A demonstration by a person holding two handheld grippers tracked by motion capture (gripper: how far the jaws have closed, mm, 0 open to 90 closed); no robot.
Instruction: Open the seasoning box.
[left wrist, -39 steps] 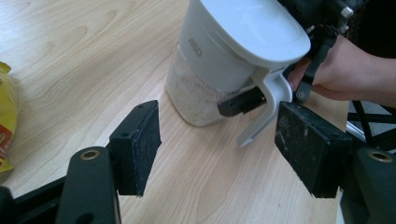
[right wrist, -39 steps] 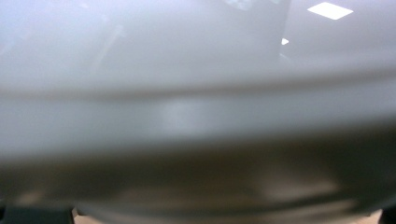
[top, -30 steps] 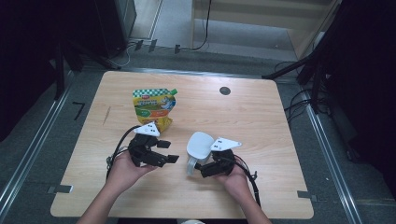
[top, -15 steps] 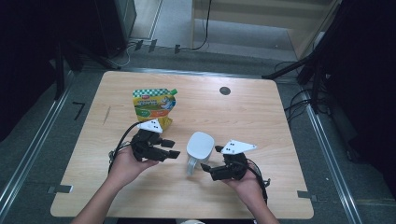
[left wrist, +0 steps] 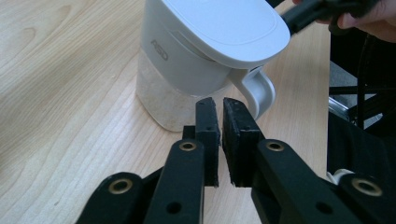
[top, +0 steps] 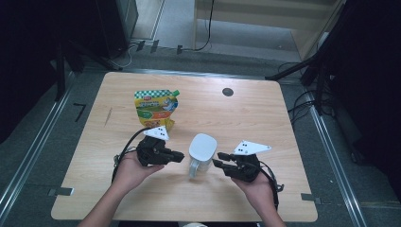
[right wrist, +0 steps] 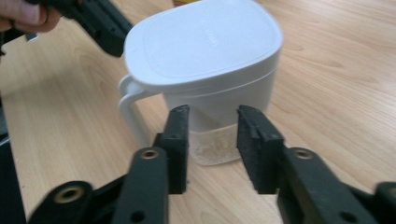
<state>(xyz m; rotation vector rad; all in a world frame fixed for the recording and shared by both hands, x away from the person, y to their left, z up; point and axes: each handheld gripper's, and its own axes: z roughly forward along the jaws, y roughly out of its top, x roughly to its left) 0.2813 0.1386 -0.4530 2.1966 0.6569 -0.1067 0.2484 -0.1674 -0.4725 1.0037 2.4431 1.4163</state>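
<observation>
A white-lidded jug (top: 202, 152) with a clear lower body and a white handle stands on the wooden table (top: 283, 132), between my two grippers. My left gripper (top: 179, 155) is just left of it. Its jaws have just been closing and now stand shut on nothing, short of the jug (left wrist: 210, 56) in the left gripper view (left wrist: 220, 112). My right gripper (top: 218, 159) points at the jug from the right. Its jaws have just been closing too, but a gap remains with nothing in it (right wrist: 212, 116). The jug (right wrist: 205, 60) stands just beyond them.
A yellow and green spouted pouch (top: 156, 106) lies behind the left gripper. A small dark round hole (top: 228, 91) sits near the table's far edge. Cables and metal rails run over the floor around the table.
Both grippers' jaws have closed, the left fully and the right partly. My right hand has drawn back to the right and risen from the jug. The left hand has stayed put.
</observation>
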